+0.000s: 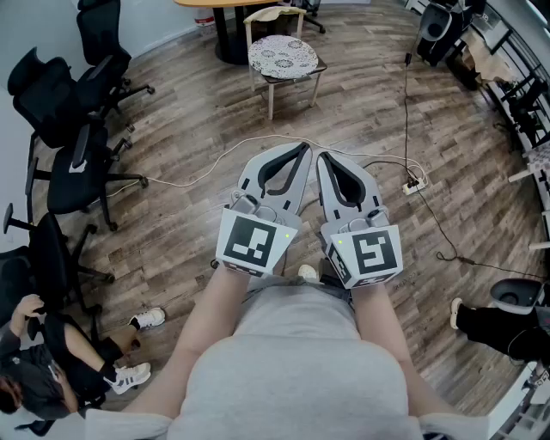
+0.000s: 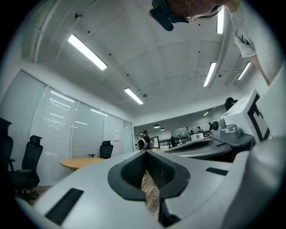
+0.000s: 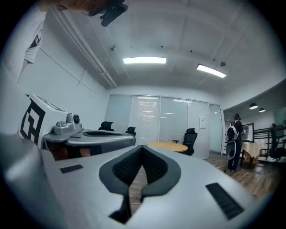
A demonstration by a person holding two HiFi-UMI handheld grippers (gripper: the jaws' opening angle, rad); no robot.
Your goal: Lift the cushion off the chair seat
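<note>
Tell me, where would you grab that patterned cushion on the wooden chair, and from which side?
Probably its near rim, coming from the front. The cushion lies flat on the chair seat, thin and round, so one jaw could slip under the edge. The backrest closes off the far side, while the front is open.

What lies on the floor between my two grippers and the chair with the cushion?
Head view: wood floor, crossed only by a thin white cable just ahead of the left gripper and right gripper.
</note>
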